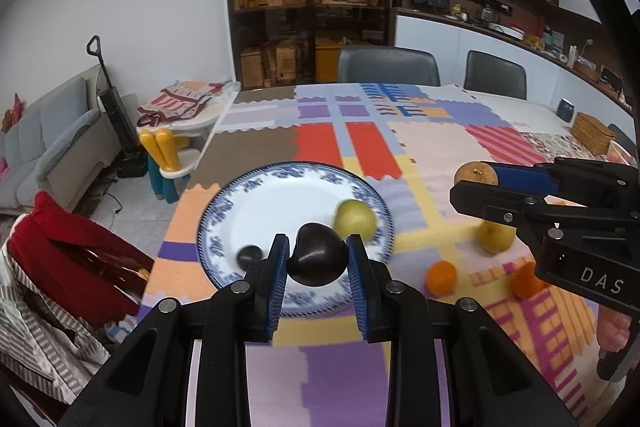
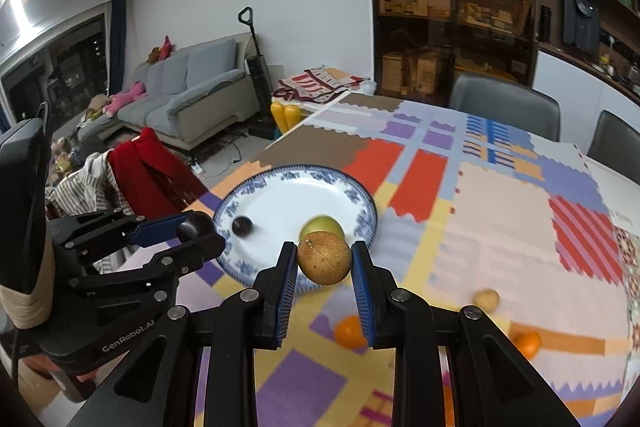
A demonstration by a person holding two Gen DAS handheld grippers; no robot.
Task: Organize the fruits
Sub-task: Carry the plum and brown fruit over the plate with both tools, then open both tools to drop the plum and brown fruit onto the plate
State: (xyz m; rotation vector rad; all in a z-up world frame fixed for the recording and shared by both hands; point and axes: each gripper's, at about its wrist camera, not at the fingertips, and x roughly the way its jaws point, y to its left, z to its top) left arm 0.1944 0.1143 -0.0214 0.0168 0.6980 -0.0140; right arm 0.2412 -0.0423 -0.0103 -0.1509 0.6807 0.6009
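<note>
My left gripper point(image 1: 318, 255) is shut on a dark purple fruit point(image 1: 318, 259), held above the near rim of a blue-and-white plate point(image 1: 248, 203). A small dark fruit point(image 1: 249, 255) and a green fruit point(image 1: 354, 219) lie on that plate. My right gripper point(image 2: 325, 261) is shut on a round brown fruit point(image 2: 324, 257) just over the plate's point(image 2: 292, 195) near right rim; it shows from the side in the left wrist view point(image 1: 476, 183). A yellow-green fruit point(image 1: 496, 237) and two oranges point(image 1: 441, 278) point(image 1: 526, 281) lie on the patchwork cloth to the right.
The table point(image 2: 500, 227) carries a colourful patchwork cloth. Grey chairs point(image 1: 386, 65) stand at its far side, and a wicker box point(image 1: 592, 133) sits far right. A chair draped with red cloth point(image 2: 148, 171) stands at the left edge. A small tan fruit point(image 2: 486, 299) lies on the cloth.
</note>
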